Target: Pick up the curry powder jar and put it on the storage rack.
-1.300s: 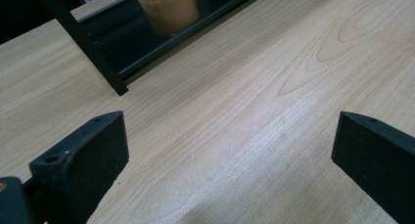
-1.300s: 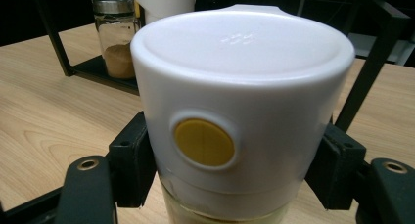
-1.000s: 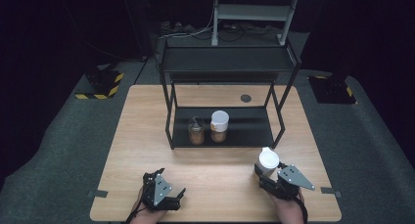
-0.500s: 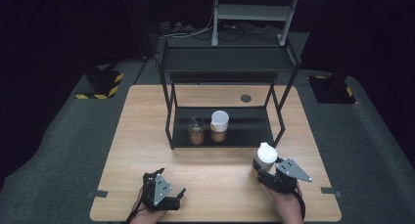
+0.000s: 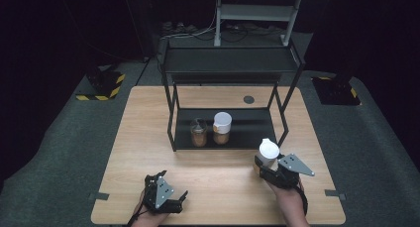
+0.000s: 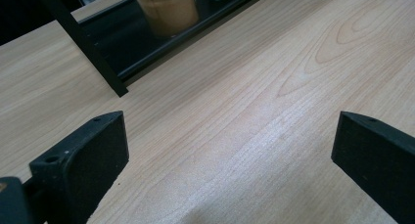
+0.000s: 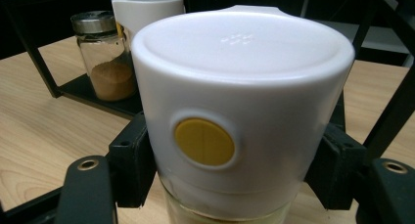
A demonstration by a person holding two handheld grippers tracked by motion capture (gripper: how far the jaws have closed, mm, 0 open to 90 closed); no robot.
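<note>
At four o'clock on the wooden table (image 5: pixel 148 138), the right gripper (image 5: pixel 270 163) holds a white-capped jar (image 5: pixel 269 151), jaws clamped on its sides below the cap; the right gripper view shows a yellow round button on the cap's face. Over the last second jar and gripper have shifted from the table's near right edge toward eleven o'clock, closer to the black rack (image 5: pixel 228 63). The rack's lower shelf (image 5: pixel 252 130) already carries a spice jar with a metal lid (image 5: pixel 198 133) and a second white-capped jar (image 5: pixel 222 128), touching or just beside each other. Judgement: the carry is under way, and free shelf at three o'clock of that pair looks the likely landing. The left gripper (image 5: pixel 166 199) rests at seven o'clock, jaws wide, nothing between them.
</note>
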